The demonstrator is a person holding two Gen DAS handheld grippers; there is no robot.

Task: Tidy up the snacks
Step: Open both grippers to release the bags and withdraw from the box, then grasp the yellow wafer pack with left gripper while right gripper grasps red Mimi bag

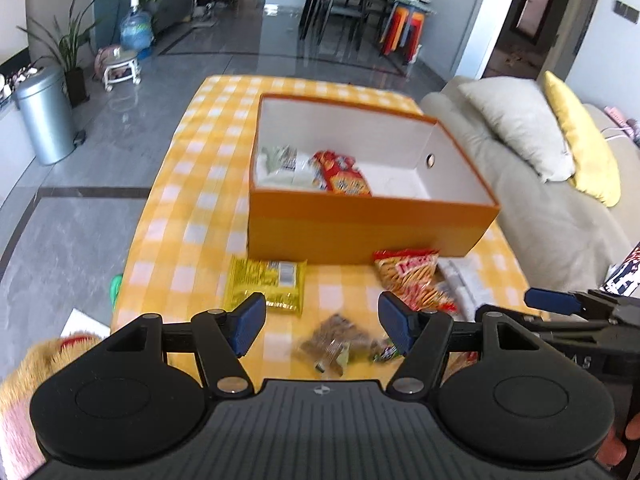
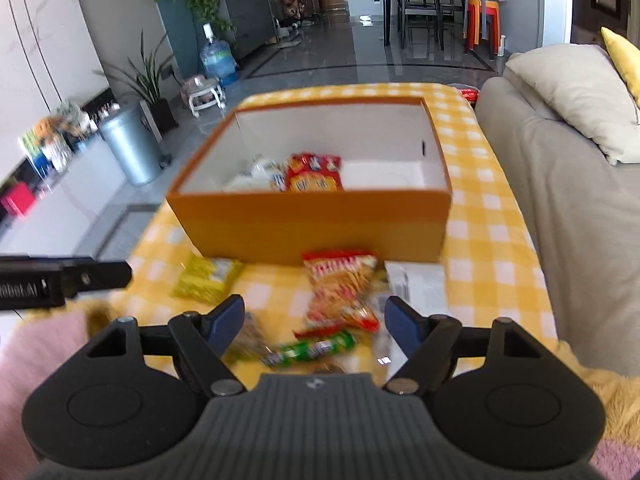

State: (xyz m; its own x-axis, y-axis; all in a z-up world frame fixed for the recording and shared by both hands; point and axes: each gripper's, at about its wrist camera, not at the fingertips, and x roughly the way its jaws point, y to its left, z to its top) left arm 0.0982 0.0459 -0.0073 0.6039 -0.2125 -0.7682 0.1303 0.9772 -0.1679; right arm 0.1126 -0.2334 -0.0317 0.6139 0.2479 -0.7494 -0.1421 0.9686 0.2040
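Observation:
An orange box (image 1: pixel 360 232) (image 2: pixel 312 224) with a white inside stands on the yellow checked tablecloth (image 1: pixel 192 208). Inside it lie a red cracker pack (image 1: pixel 342 174) (image 2: pixel 314 174) and a white packet (image 1: pixel 280 164). In front of the box lie a yellow packet (image 1: pixel 266 282) (image 2: pixel 206 278), a red-orange chip bag (image 1: pixel 412 278) (image 2: pixel 340 288), a brown snack bag (image 1: pixel 340 344) and a green candy roll (image 2: pixel 316 350). My left gripper (image 1: pixel 322 328) is open above the brown bag, holding nothing. My right gripper (image 2: pixel 316 324) is open over the green roll and chip bag.
A white paper (image 2: pixel 420 284) lies right of the chip bag. A beige sofa (image 1: pixel 540 184) with cushions borders the table's right side. A metal bin (image 1: pixel 44 116), plants and a water jug stand on the floor at left. Dining chairs are far back.

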